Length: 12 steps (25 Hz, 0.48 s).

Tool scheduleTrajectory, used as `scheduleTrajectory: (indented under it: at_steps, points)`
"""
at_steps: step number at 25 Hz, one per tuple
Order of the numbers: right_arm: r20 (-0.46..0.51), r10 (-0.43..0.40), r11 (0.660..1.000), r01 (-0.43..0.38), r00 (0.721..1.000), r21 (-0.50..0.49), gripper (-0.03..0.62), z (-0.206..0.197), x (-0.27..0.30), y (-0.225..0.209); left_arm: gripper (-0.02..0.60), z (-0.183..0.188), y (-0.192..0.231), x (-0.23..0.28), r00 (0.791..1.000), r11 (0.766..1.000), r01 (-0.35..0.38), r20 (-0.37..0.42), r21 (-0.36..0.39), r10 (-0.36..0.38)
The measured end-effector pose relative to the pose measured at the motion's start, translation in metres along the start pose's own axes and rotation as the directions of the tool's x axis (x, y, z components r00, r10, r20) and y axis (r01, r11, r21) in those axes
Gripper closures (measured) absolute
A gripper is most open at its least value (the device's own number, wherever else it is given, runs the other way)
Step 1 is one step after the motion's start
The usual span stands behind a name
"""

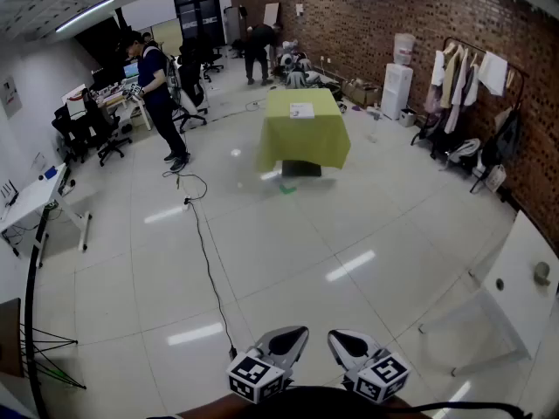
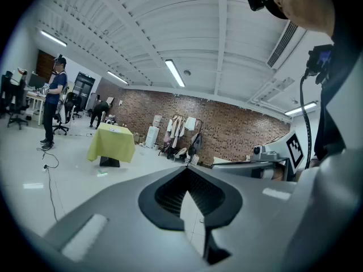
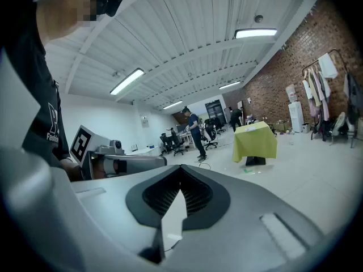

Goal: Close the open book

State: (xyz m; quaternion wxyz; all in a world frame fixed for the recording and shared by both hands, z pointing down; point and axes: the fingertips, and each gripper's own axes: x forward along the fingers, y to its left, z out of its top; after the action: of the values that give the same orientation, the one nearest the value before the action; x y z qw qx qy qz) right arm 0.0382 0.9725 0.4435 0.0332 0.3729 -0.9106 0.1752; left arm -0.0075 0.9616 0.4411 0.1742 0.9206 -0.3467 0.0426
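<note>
Left claw [image 1: 295, 337] and right claw [image 1: 341, 339] pinched together, empty
Book [image 1: 301, 110] far ahead on green table [image 1: 306, 147] (shiny floor [image 1: 288, 251] between)

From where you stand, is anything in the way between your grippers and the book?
Nothing visible blocks it. Bare floor runs from the left gripper and right gripper to the table with the book; a thin cable lies off to the left.

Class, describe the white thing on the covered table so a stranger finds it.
Before the brick wall stands a lone table draped in yellow-green cloth. On its top lies the flat white thing, probably the book, the only item there.
</note>
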Motion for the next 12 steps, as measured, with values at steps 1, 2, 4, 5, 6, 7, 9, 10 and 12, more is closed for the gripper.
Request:
scheduleTrajectory:
  at_steps: [1,2,4,5,6,7,9,10,12]
  points:
    - [0.003,0.002,1.0,-0.002,1.0,-0.004,0.586,0.0001,0.0,-0.0002,0.574,0.001,-0.0005,-0.0004,1.0,1.0,-0.001,0.002,0.002,0.001]
    - [0.005,0.004,1.0,-0.004,1.0,-0.006,0.586,0.0004,-0.0001,-0.0003,0.574,0.002,-0.0011,-0.0009,1.0,1.0,-0.002,0.005,0.004,0.002]
    - [0.003,0.004,1.0,-0.004,1.0,-0.005,0.586,0.0017,-0.0008,0.0,0.574,0.0041,-0.0019,-0.0015,1.0,1.0,-0.004,0.009,0.007,0.003]
    - [0.001,0.003,1.0,-0.003,1.0,-0.004,0.586,0.0027,-0.0011,0.0006,0.574,0.005,-0.0021,-0.0019,1.0,1.0,-0.004,0.01,0.008,0.004]
    - [0.0,0.003,1.0,-0.003,1.0,-0.003,0.586,0.0034,-0.0009,0.0012,0.574,0.0055,-0.0017,-0.0023,1.0,1.0,-0.005,0.011,0.008,0.005]
    - [-0.001,0.004,1.0,-0.004,1.0,-0.004,0.586,0.0038,-0.0001,0.0018,0.574,0.0056,-0.0008,-0.0028,1.0,1.0,-0.006,0.011,0.007,0.006]
    - [0.001,0.007,1.0,-0.007,1.0,-0.008,0.586,0.0039,0.0028,0.0032,0.574,0.0054,0.0021,-0.0044,1.0,1.0,-0.008,0.012,0.006,0.008]
    - [0.001,0.008,1.0,-0.008,1.0,-0.01,0.586,0.004,0.0044,0.0035,0.574,0.0055,0.0036,-0.005,1.0,1.0,-0.008,0.013,0.006,0.008]
    - [0.002,0.008,1.0,-0.008,1.0,-0.012,0.586,0.004,0.0063,0.0029,0.574,0.0057,0.0054,-0.0052,1.0,1.0,-0.009,0.015,0.01,0.009]
